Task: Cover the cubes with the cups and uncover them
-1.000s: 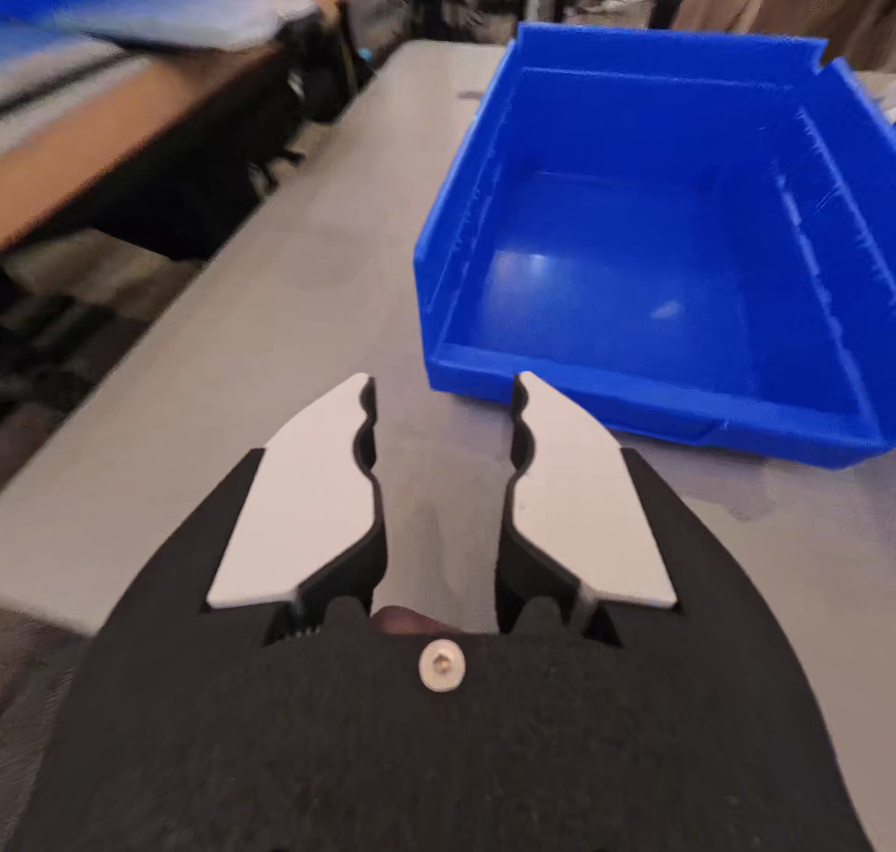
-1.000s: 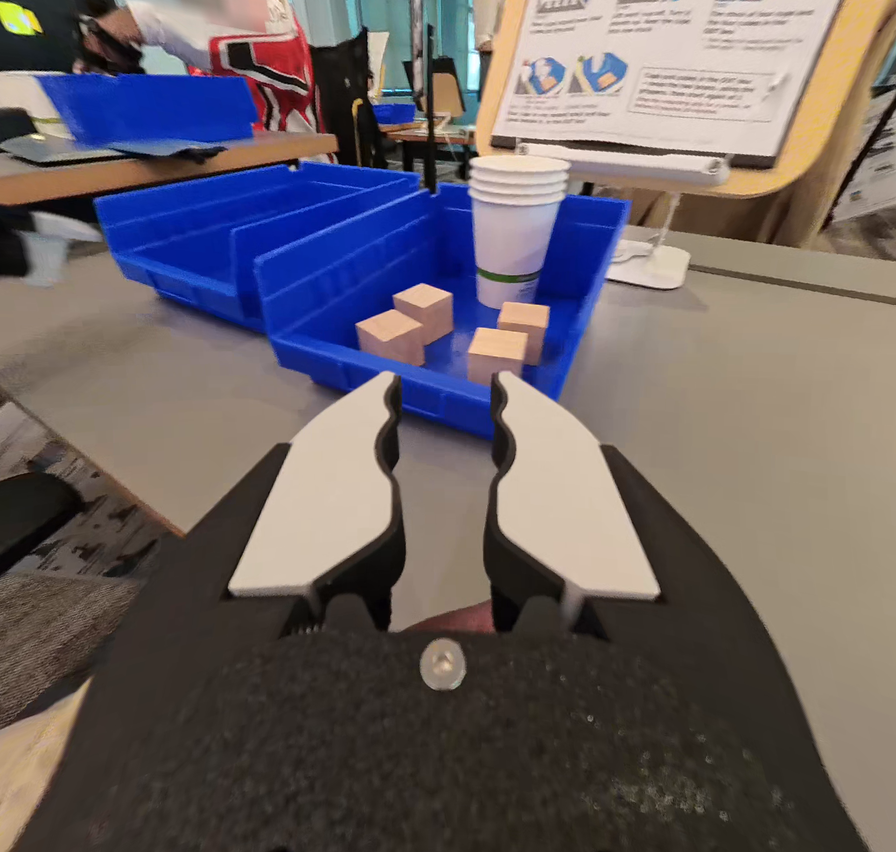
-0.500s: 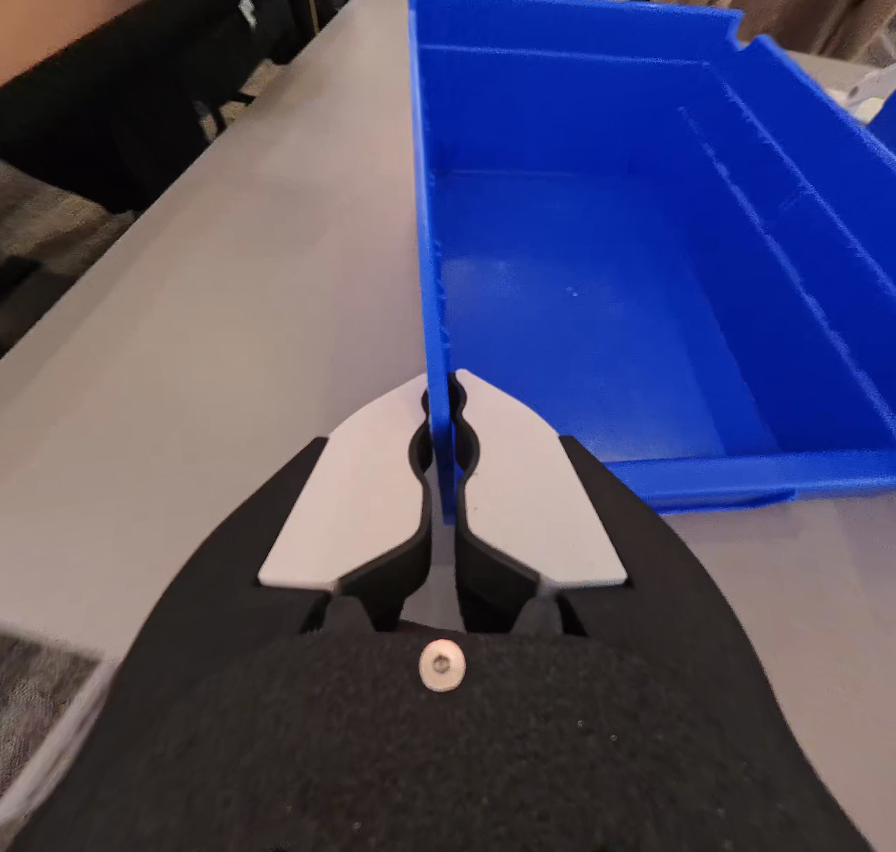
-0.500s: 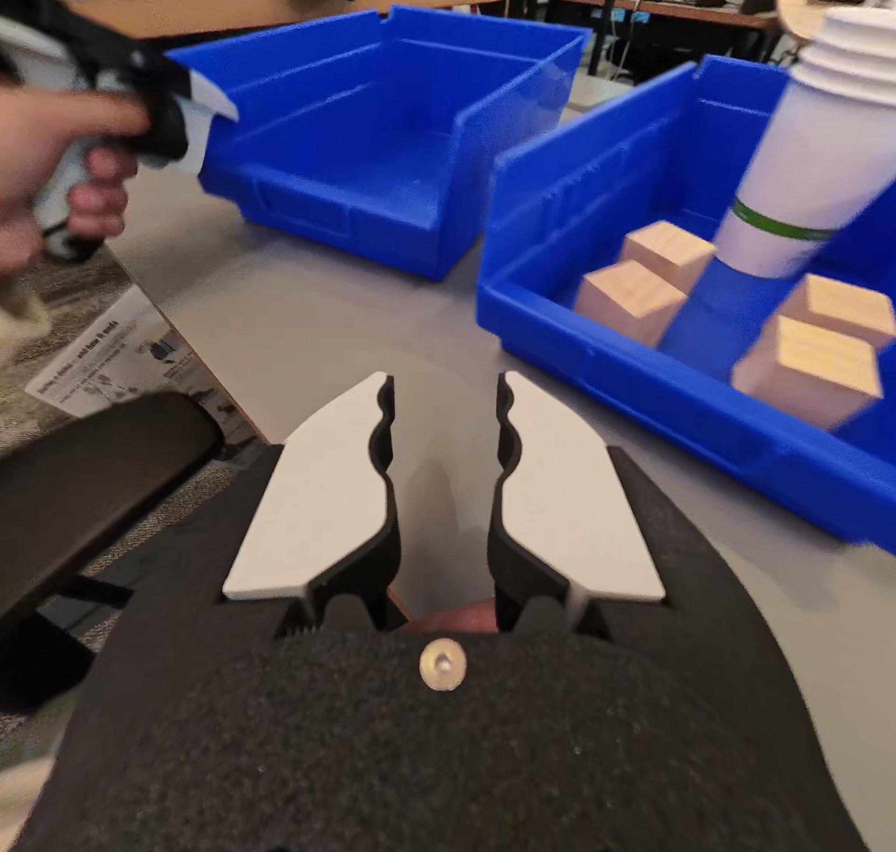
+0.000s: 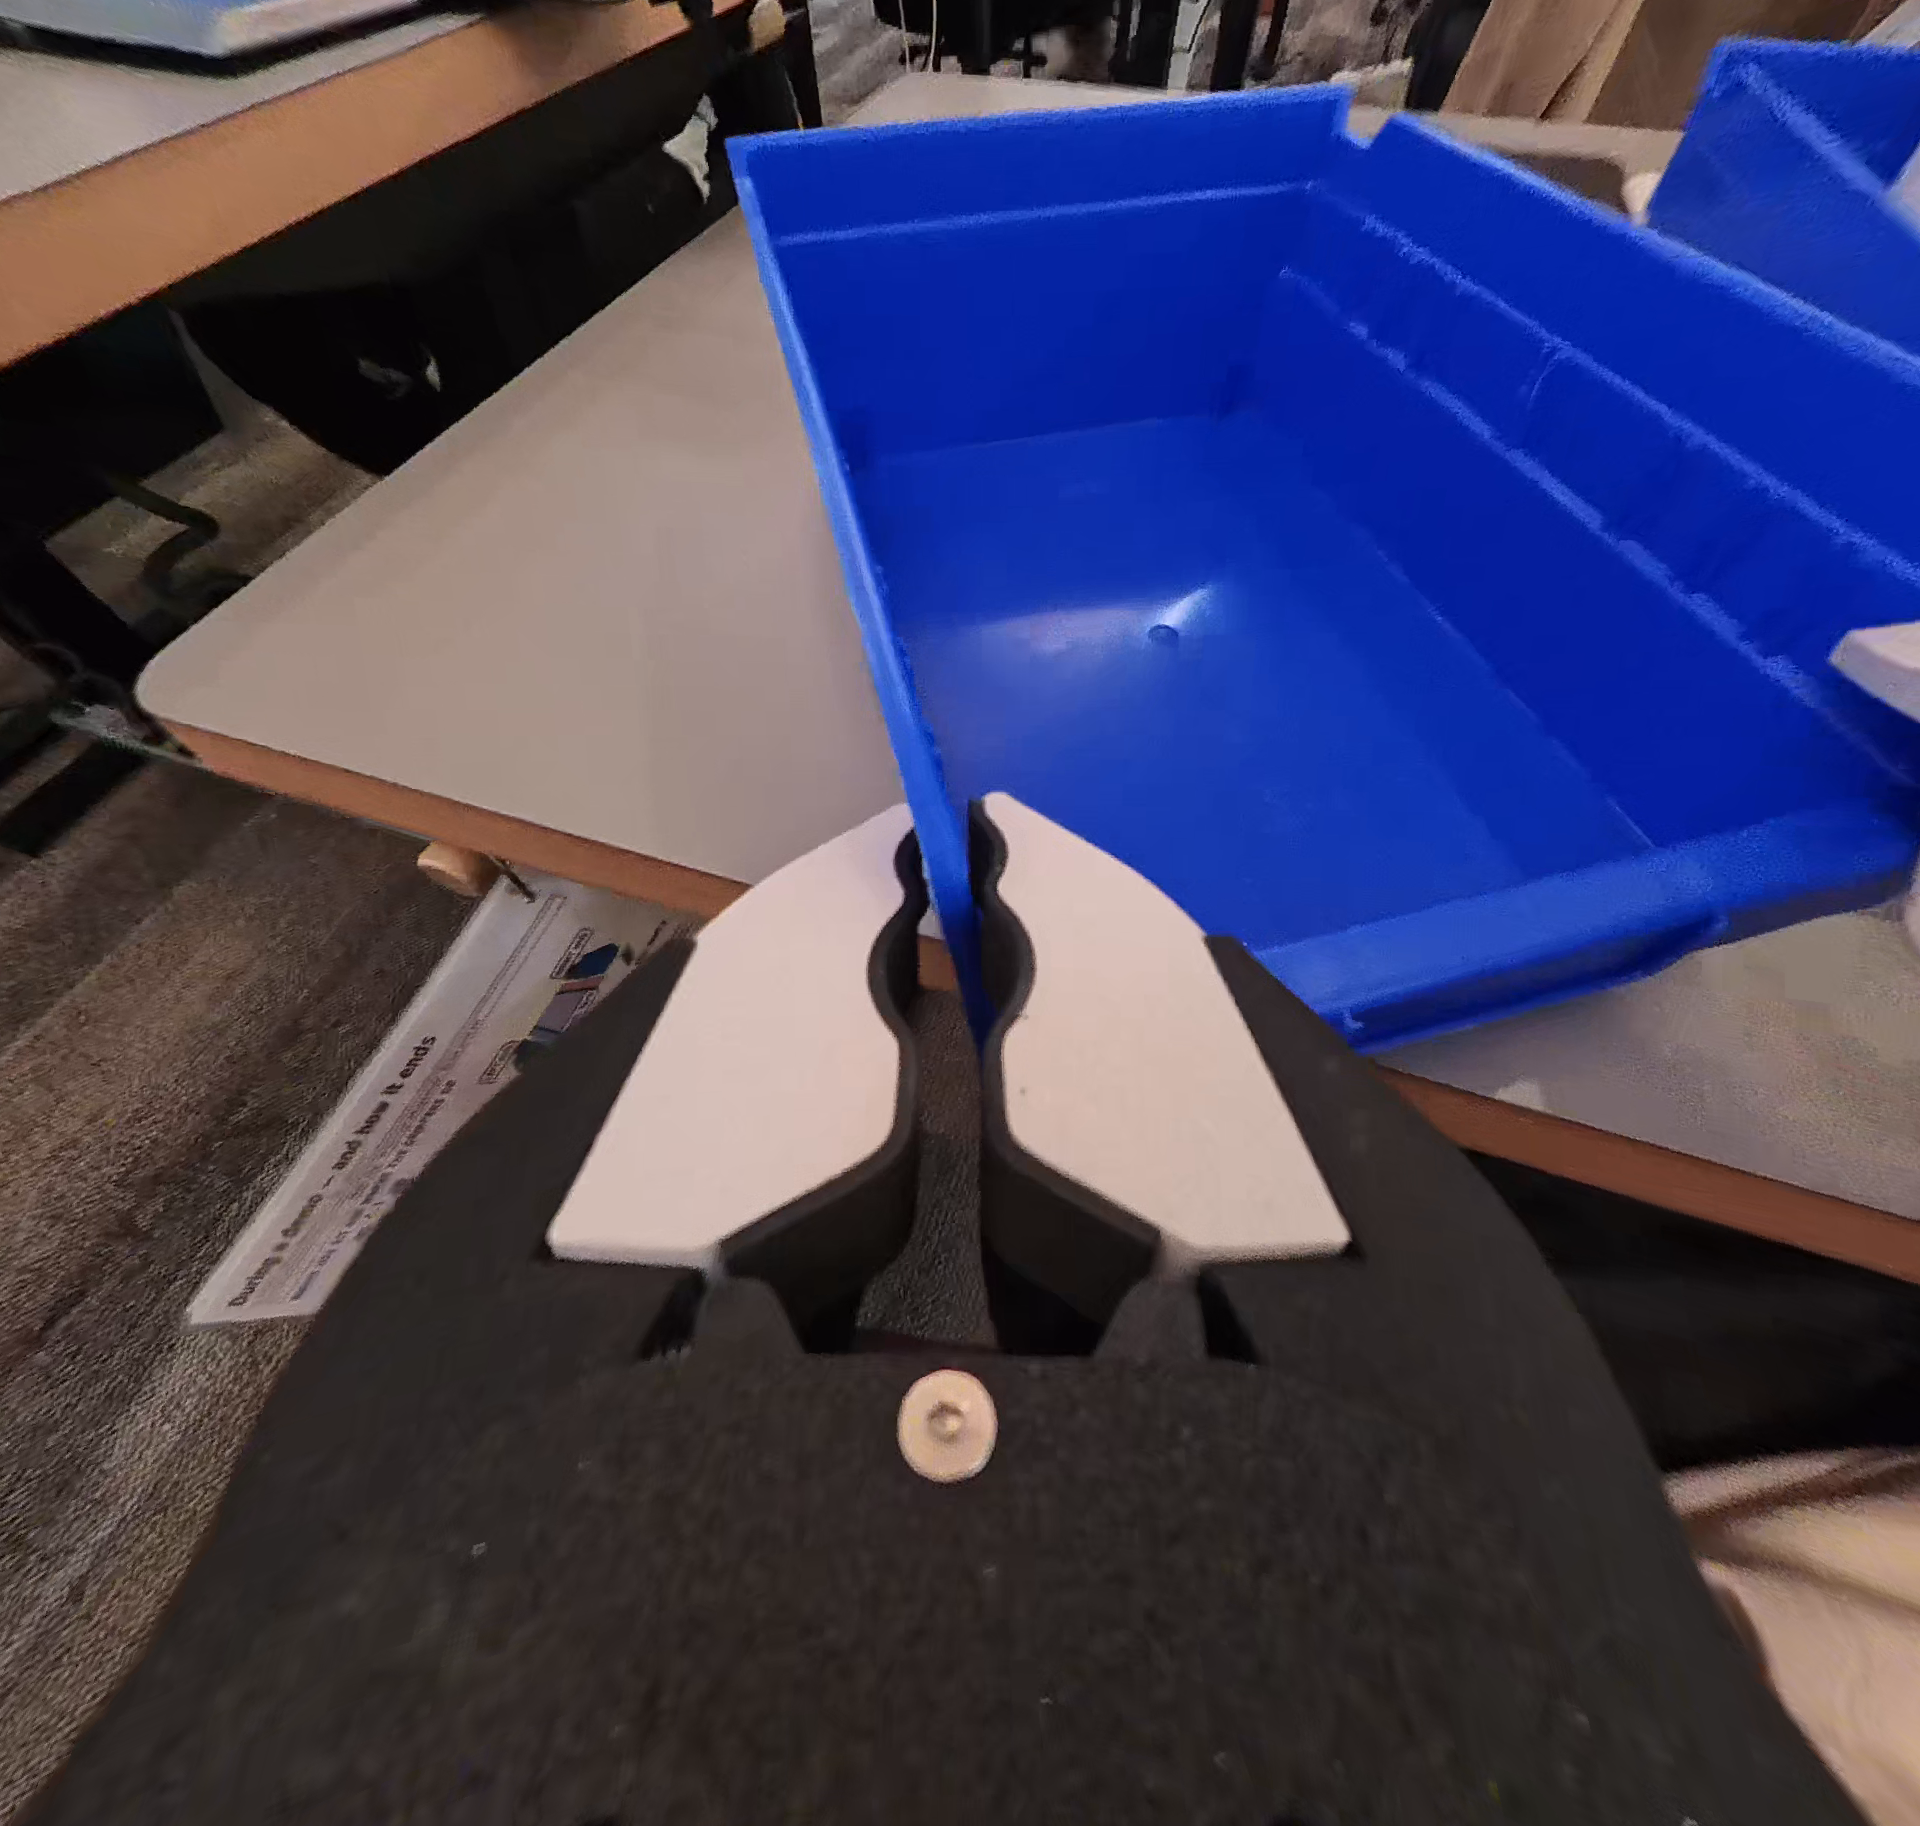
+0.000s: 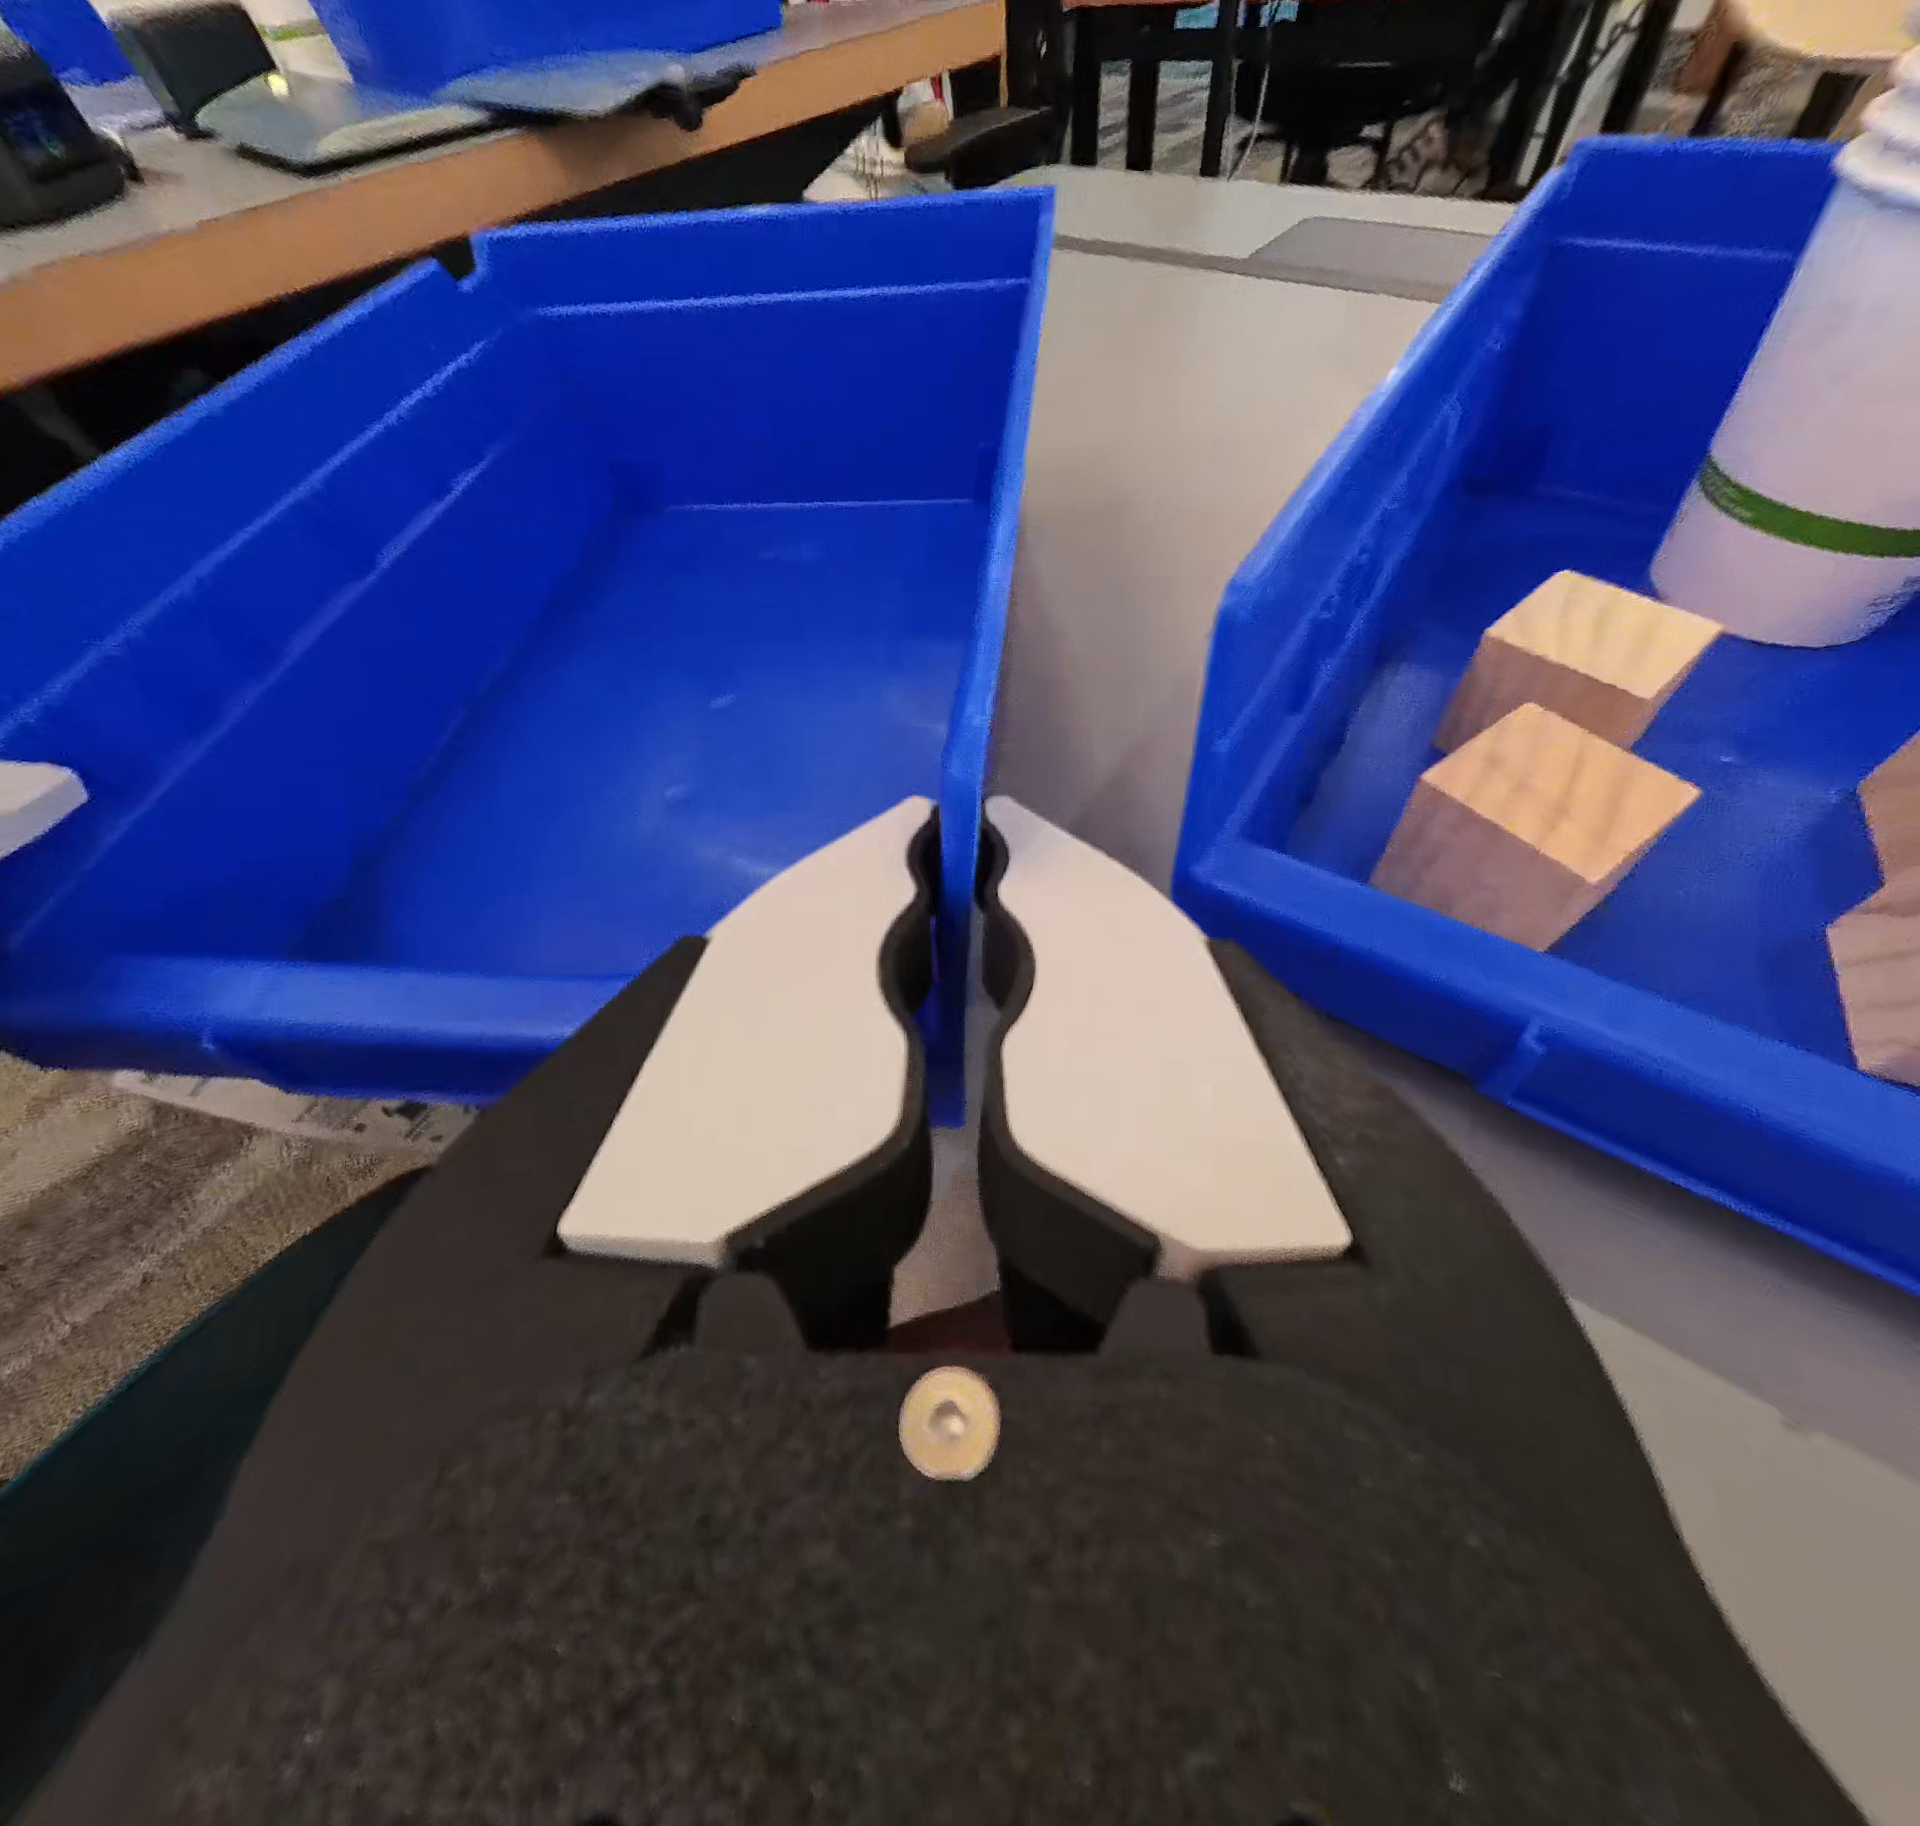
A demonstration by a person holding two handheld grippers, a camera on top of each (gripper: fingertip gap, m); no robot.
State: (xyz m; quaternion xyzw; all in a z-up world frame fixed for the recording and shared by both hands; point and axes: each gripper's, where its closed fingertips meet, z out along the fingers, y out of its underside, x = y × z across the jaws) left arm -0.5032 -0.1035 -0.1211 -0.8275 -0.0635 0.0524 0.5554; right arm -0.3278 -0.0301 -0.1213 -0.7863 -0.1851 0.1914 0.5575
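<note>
L gripper (image 5: 943, 826) & R gripper (image 6: 958, 820) both clamped on bin walls.

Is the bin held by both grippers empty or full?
Empty. The bin shows only its bare blue floor; the cubes lie in the other bin.

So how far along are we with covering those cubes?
Nothing is covered yet. The cubes sit bare beside the stacked cups. In hand: left gripper and right gripper each clamp a wall of the empty bin. Covering and uncovering remain.
</note>
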